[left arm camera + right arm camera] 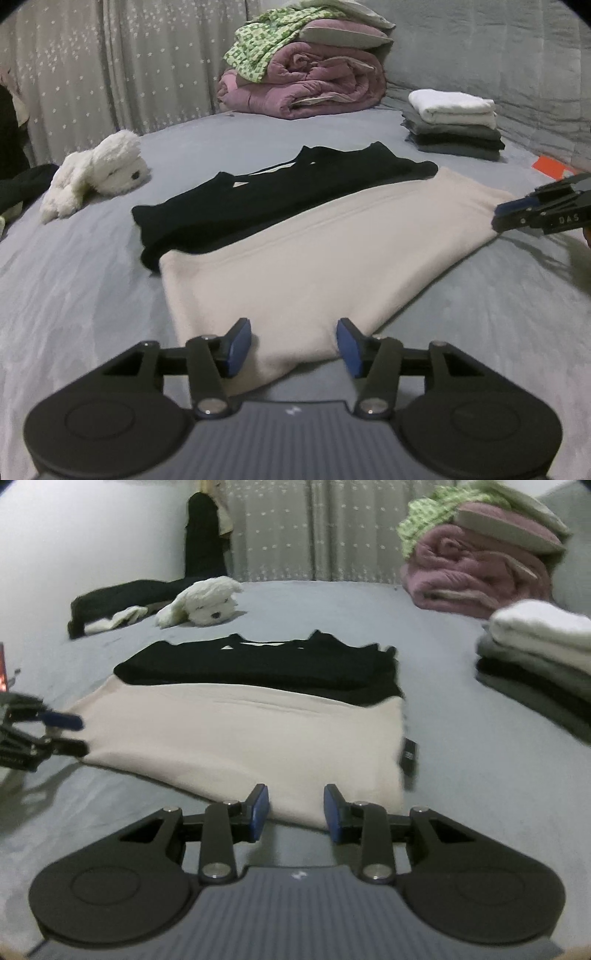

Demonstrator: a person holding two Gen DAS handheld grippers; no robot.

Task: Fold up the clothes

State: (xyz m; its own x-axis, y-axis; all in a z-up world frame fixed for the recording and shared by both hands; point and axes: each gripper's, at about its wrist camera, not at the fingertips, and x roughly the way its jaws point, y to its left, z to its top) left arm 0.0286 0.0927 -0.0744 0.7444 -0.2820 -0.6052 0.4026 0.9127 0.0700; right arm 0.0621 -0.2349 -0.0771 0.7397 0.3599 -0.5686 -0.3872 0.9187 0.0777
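A cream-and-black garment (317, 254) lies centre frame on the grey bed (74, 295). A white plush dog (99, 170), left, faces a mauve quilt (306, 81) under green-patterned cloth (266, 40). The curtain (110, 66) is grey with white stars. The fingers (236, 347) have blue pads.

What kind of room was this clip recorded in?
Most likely a bedroom. The work surface is a bed with a grey sheet, a rolled pink quilt sits at its far end, and a white plush toy lies near a curtain. A black-and-cream garment lies spread on the sheet.
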